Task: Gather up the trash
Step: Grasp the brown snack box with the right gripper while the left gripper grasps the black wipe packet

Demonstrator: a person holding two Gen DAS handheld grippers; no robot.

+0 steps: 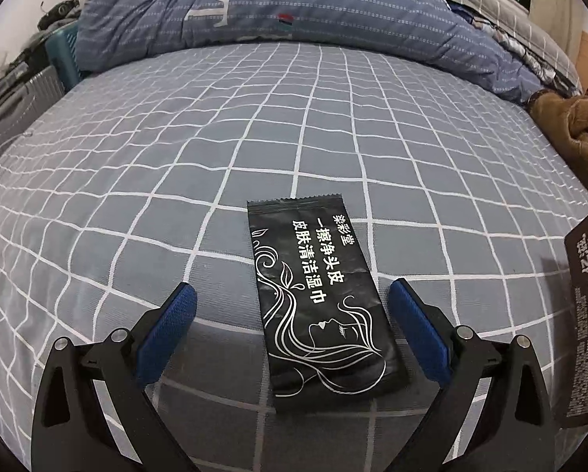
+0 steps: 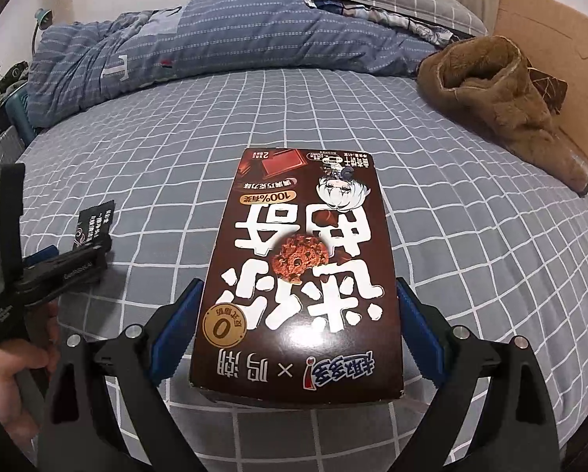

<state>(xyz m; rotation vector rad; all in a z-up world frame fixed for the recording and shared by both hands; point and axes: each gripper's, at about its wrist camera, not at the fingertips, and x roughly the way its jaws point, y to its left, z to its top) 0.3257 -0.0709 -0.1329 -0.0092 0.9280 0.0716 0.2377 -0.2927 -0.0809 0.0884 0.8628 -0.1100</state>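
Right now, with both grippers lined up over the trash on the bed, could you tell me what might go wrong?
1. The black sachet lies flat on the soft checked sheet; the left gripper, its jaws wide apart, may pinch fabric or slide over it.
2. The cookie box nearly fills the right gripper; whether the jaws press it is unclear, so it could slip or crush.
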